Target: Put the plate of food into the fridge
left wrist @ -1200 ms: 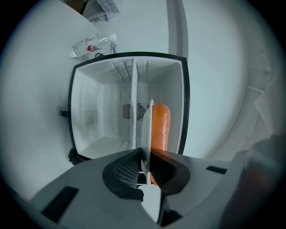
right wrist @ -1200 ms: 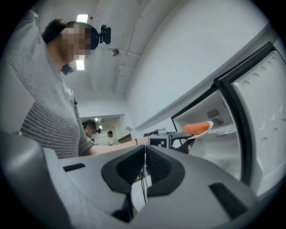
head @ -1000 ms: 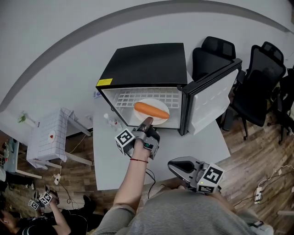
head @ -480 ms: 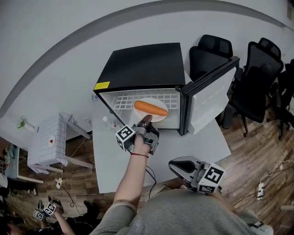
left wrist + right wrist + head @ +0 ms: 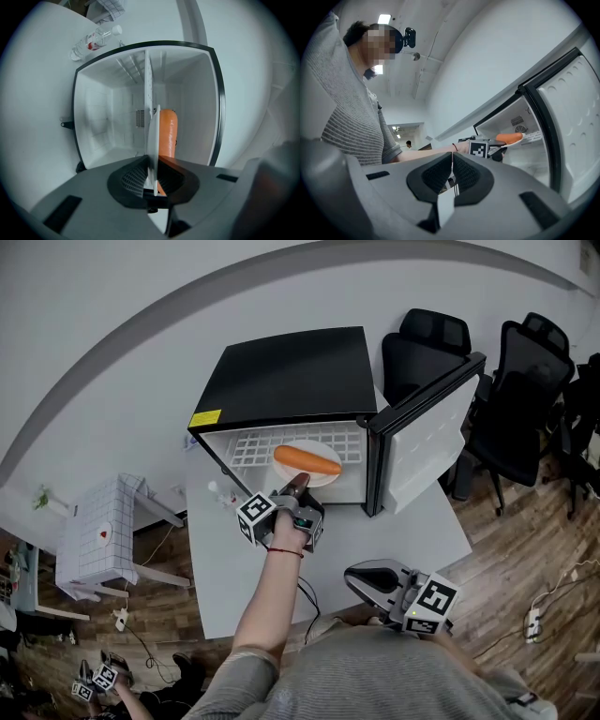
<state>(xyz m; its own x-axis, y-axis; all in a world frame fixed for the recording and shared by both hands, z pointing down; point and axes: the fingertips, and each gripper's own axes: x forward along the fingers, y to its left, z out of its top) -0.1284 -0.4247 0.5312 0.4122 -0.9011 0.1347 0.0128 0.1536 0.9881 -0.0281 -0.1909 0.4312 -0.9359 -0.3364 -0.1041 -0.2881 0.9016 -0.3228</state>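
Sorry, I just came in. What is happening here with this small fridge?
A person is putting a plate of food into the open mini fridge on a white table. The left gripper is shut on the plate's rim and holds it, with one long orange piece of food, inside the fridge over the wire shelf; whether it rests there I cannot tell. The right gripper waits near the person's body, jaws together, empty.

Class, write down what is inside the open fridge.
A white plate with long orange food, held by the left tongs over a wire shelf. The space below the shelf looks bare. The shelf under the plate is covered.
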